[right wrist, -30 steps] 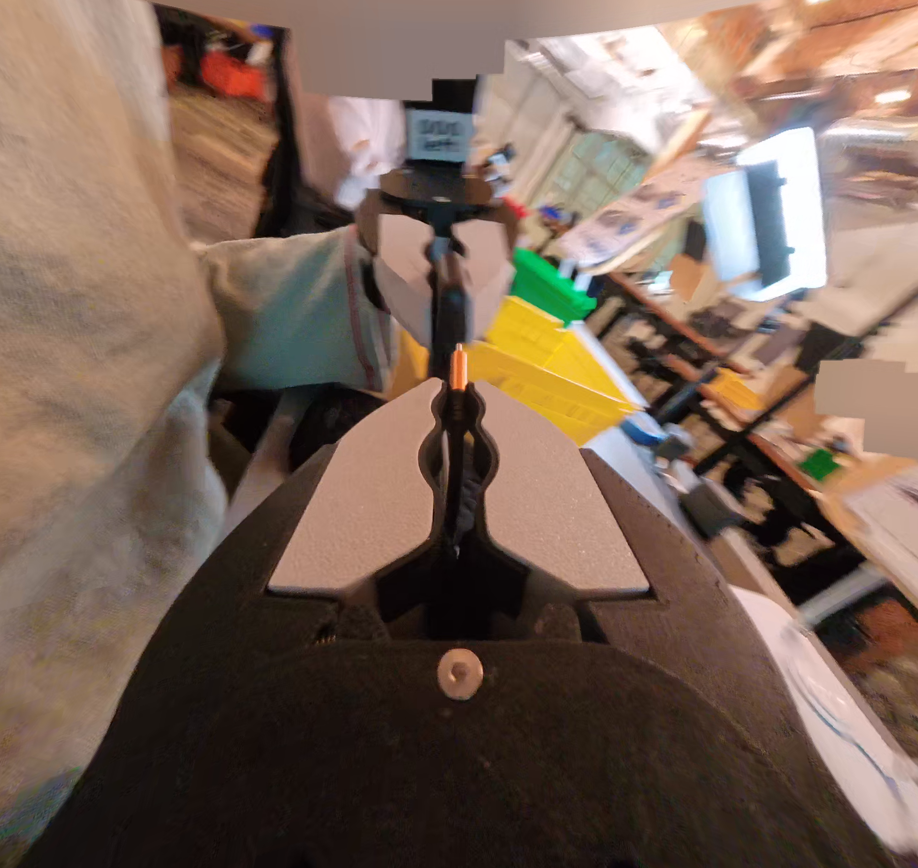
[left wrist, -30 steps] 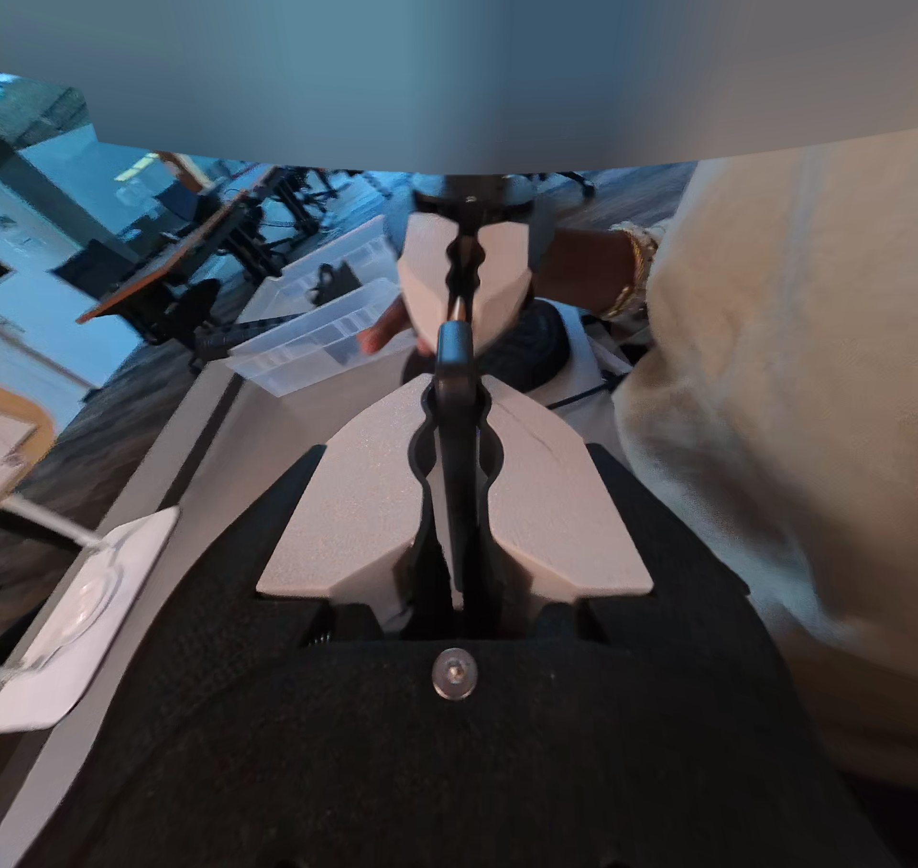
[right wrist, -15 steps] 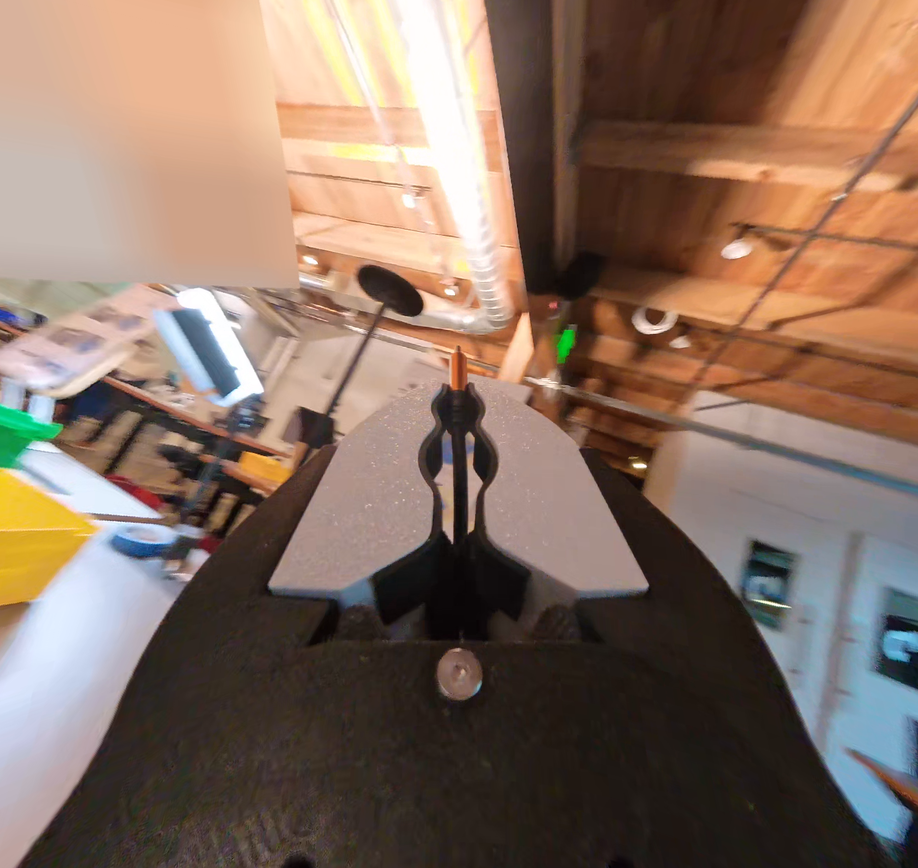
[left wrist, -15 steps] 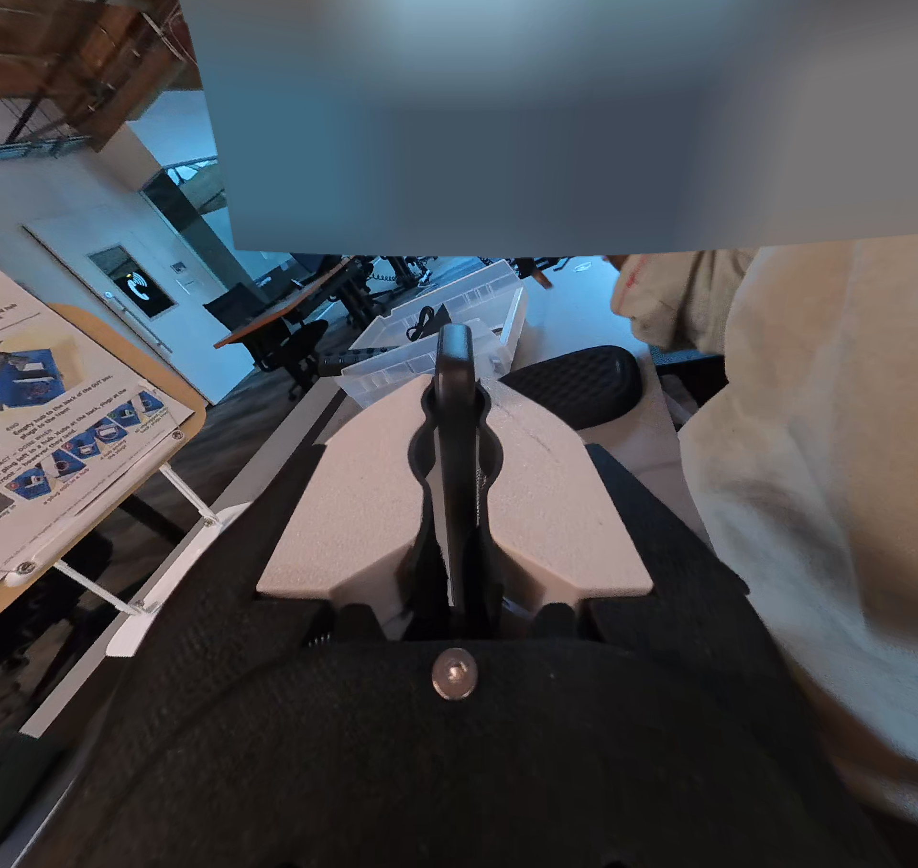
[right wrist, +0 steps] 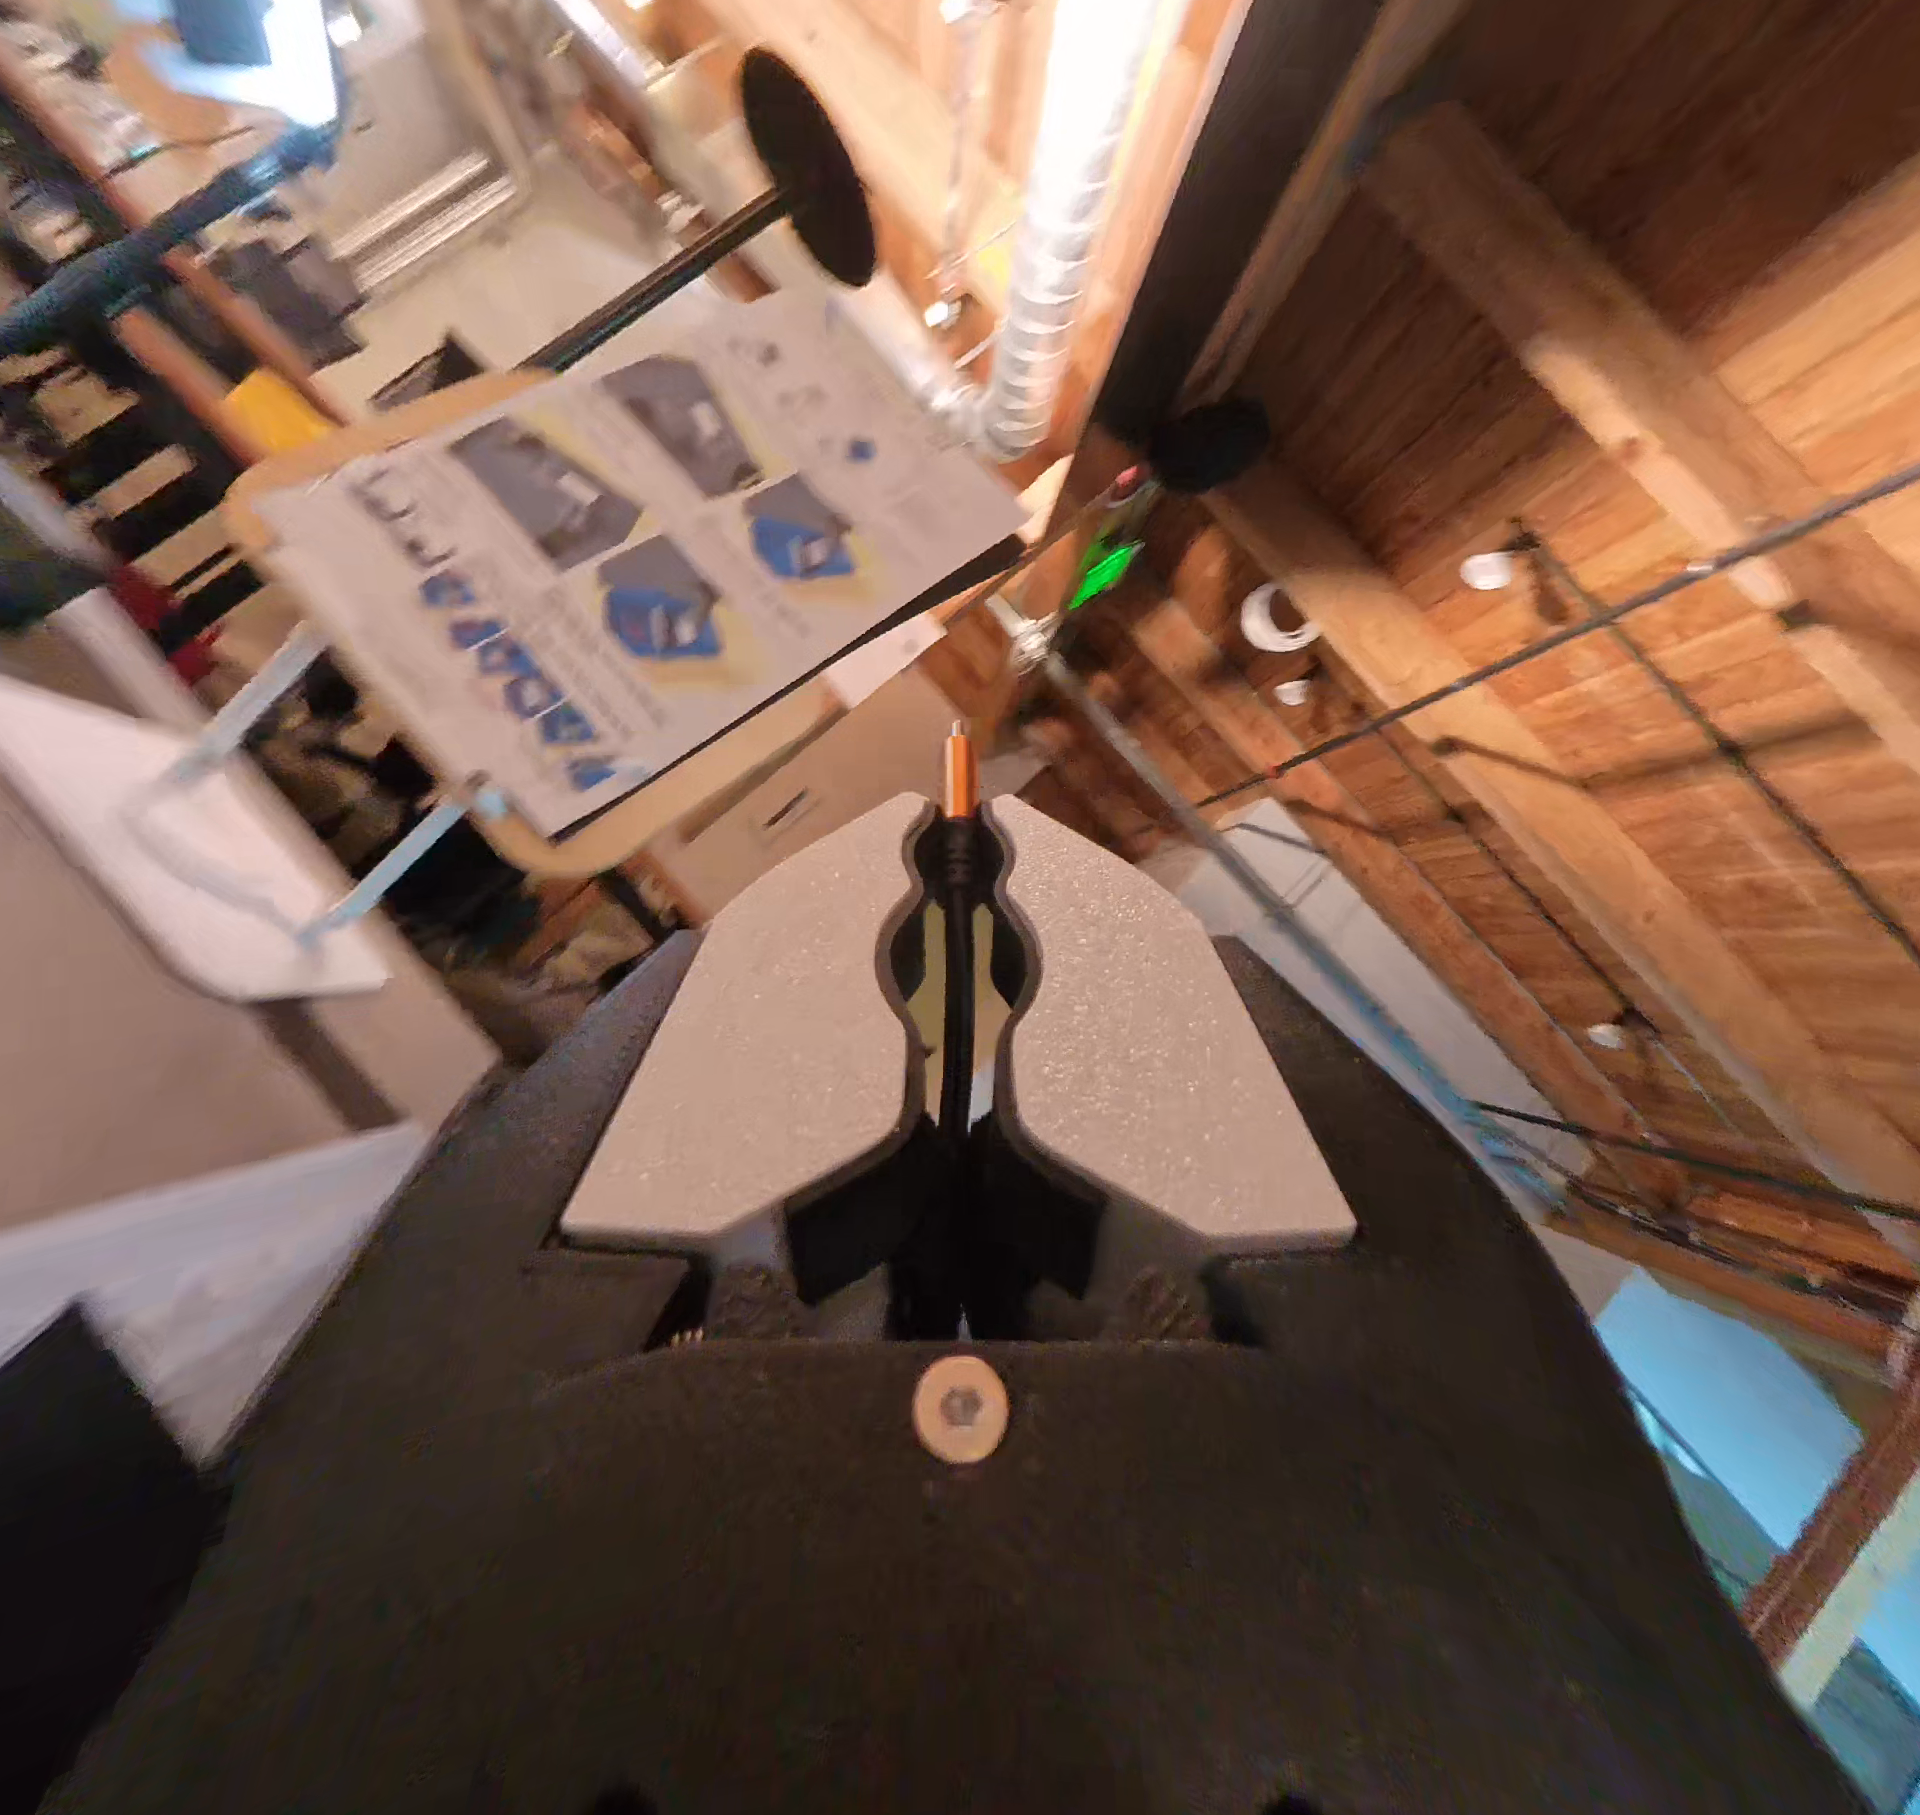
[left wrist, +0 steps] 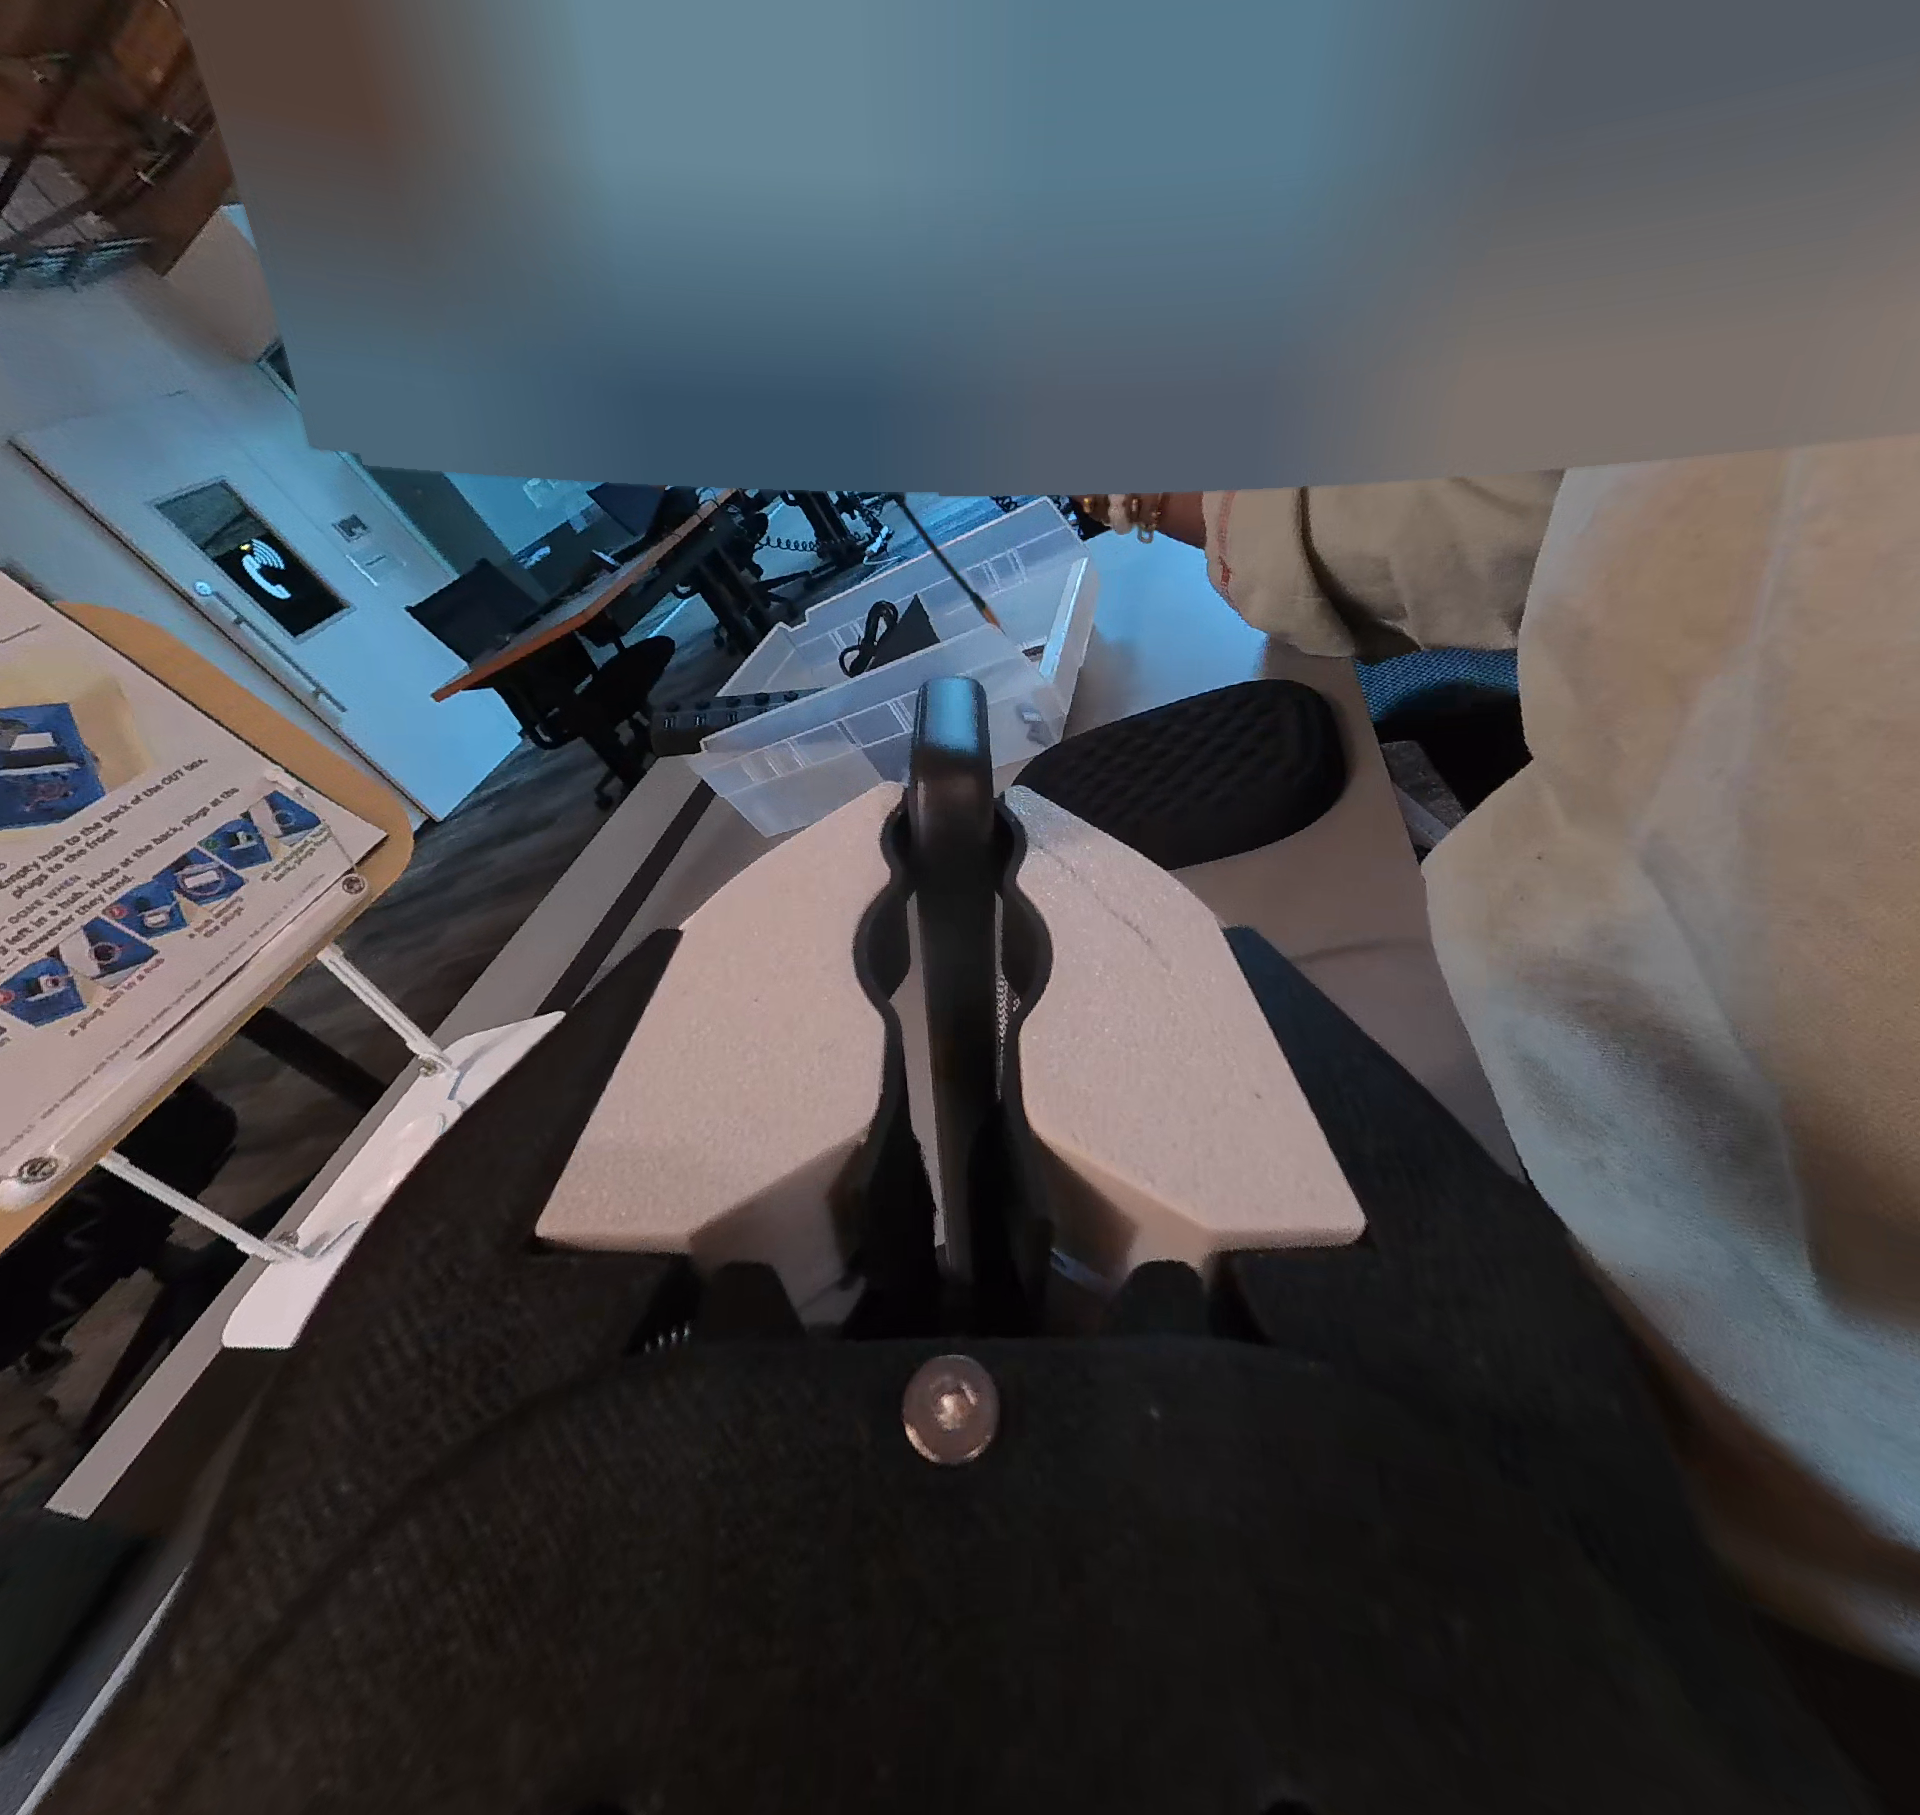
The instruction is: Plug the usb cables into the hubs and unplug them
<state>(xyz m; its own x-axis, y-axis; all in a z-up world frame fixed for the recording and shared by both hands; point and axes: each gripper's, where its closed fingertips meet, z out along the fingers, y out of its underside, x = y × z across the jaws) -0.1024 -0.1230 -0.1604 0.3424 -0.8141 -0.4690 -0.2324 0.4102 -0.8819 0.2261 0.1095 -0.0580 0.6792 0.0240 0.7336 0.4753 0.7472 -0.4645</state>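
Observation:
My left gripper (left wrist: 951, 815) is shut on a flat black hub (left wrist: 951, 757), seen edge-on, with its end sticking out past the fingertips. My right gripper (right wrist: 958, 815) is shut on a black usb cable (right wrist: 956, 986). The cable's orange plug (right wrist: 958, 778) pokes out in front of the fingertips and touches nothing. The right wrist view is rolled and points up at a wooden ceiling. A thin black cable with an orange tip (left wrist: 985, 610) hangs over the clear bins in the left wrist view. The hub and the plug are apart.
Clear plastic bins (left wrist: 1070, 612) stand on the white table (left wrist: 1361, 892), with another black hub (left wrist: 727, 711) at their left edge. A black textured pad (left wrist: 1184, 778) lies beside them. A cream sleeve (left wrist: 1662, 934) fills the right. An instruction board (left wrist: 156, 882) stands at the left and also shows in the right wrist view (right wrist: 623, 560).
One second ago the two grippers faced each other with plug and hub close. The right gripper has swung away, up toward the ceiling, and rolled. The left gripper still holds the hub.

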